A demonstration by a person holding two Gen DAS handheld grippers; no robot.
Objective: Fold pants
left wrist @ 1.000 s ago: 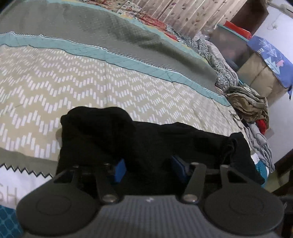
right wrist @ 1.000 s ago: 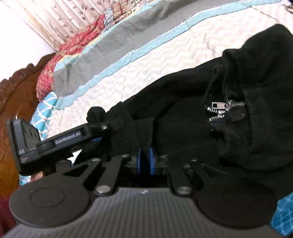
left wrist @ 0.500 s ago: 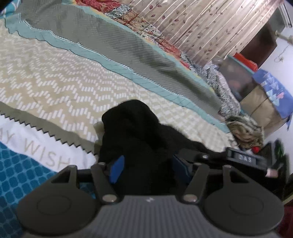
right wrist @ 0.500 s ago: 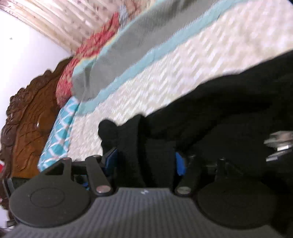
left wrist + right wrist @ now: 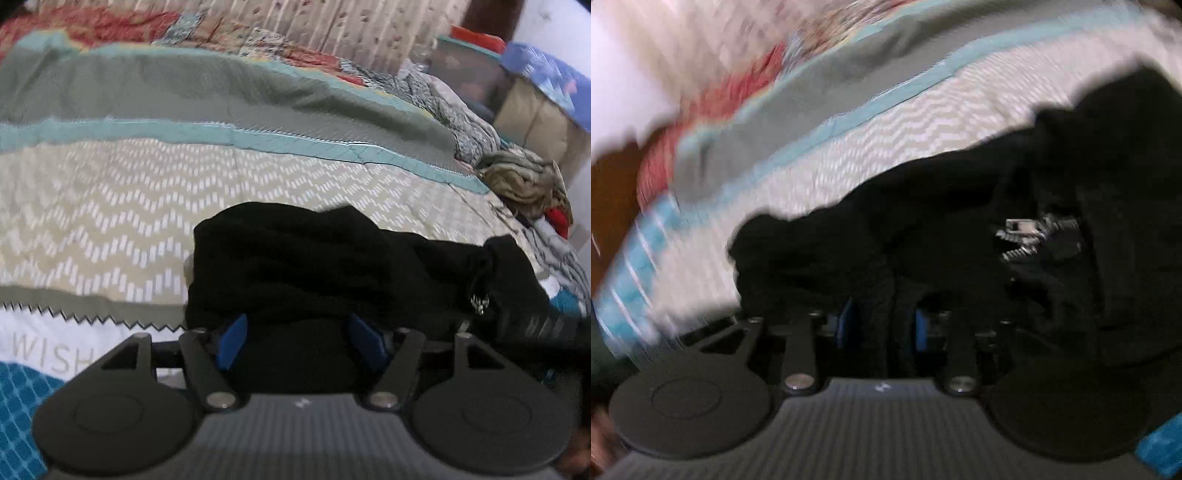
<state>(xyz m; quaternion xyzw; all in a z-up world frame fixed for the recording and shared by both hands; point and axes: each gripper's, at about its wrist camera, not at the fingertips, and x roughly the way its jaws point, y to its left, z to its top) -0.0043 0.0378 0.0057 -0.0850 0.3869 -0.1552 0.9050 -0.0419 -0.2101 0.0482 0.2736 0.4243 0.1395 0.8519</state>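
Two tools meet over one pair of black pants [image 5: 332, 266], bunched in a heap on the near part of a bed whose quilt [image 5: 110, 206] runs in beige zigzags between teal and grey bands. From the left wrist we see the left tool [image 5: 301, 341] with its blue pads [image 5: 231, 341] set wide, its jaws having just been opening; a thick fold of the dark cloth fills the gap between them, but we cannot tell whether the pads still press on it. The right wrist view is smeared by motion: there the right tool [image 5: 882, 328] stands partly open, its jaws having just been closing, with folds of the pants [image 5: 923, 229] between its pads, and again the grip itself cannot be made out. A metal zipper [image 5: 1023, 236] glints on the cloth to the right. A pile of other clothes [image 5: 524, 184] lies at the bed's far right edge.
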